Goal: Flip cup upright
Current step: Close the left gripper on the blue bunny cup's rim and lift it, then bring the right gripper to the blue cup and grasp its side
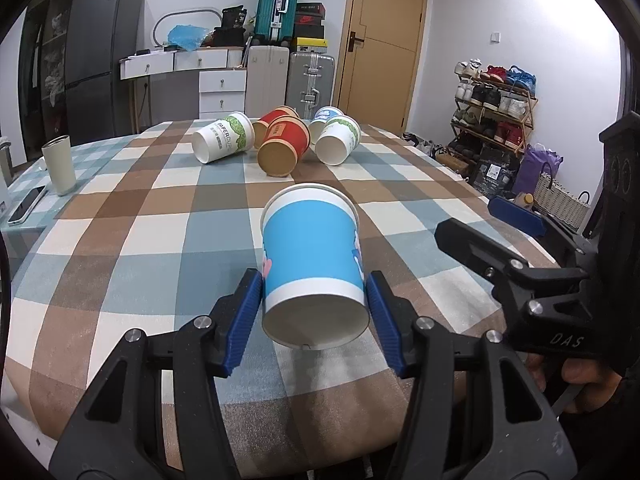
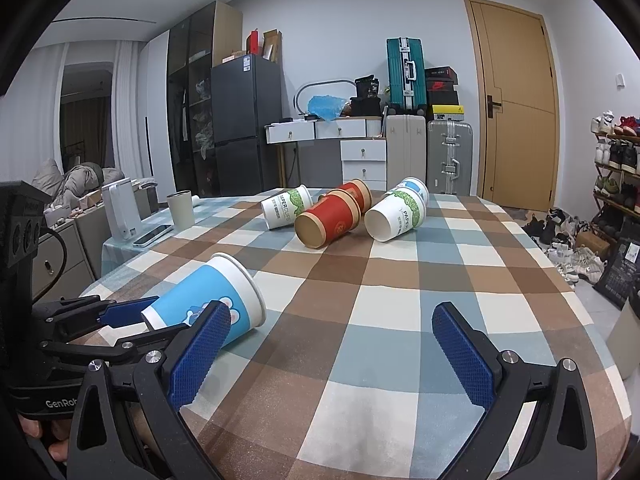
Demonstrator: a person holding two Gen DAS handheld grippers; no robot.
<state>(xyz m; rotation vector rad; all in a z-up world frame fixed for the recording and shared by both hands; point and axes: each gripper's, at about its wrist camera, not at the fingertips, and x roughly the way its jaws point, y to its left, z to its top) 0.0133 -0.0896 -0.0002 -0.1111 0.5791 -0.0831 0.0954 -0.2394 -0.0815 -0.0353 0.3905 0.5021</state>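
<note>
Blue paper cup (image 1: 314, 264) lying sideways, axis running six to twelve o'clock, base nearest. Left gripper (image 1: 315, 312) pinching its base end; right gripper (image 2: 340, 344) spread, idling at three o'clock.

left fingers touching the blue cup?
Touching. Left wrist view: both fingers press the blue cup's sides near its base, with no gap visible.

Open table (image 2: 360, 320) ahead of my right hand-held gripper (image 2: 332, 344); cluster of tipped cups (image 2: 332, 220) blocks the far end, tumbler (image 2: 181, 210) and phone (image 2: 152, 235) far left.
</note>
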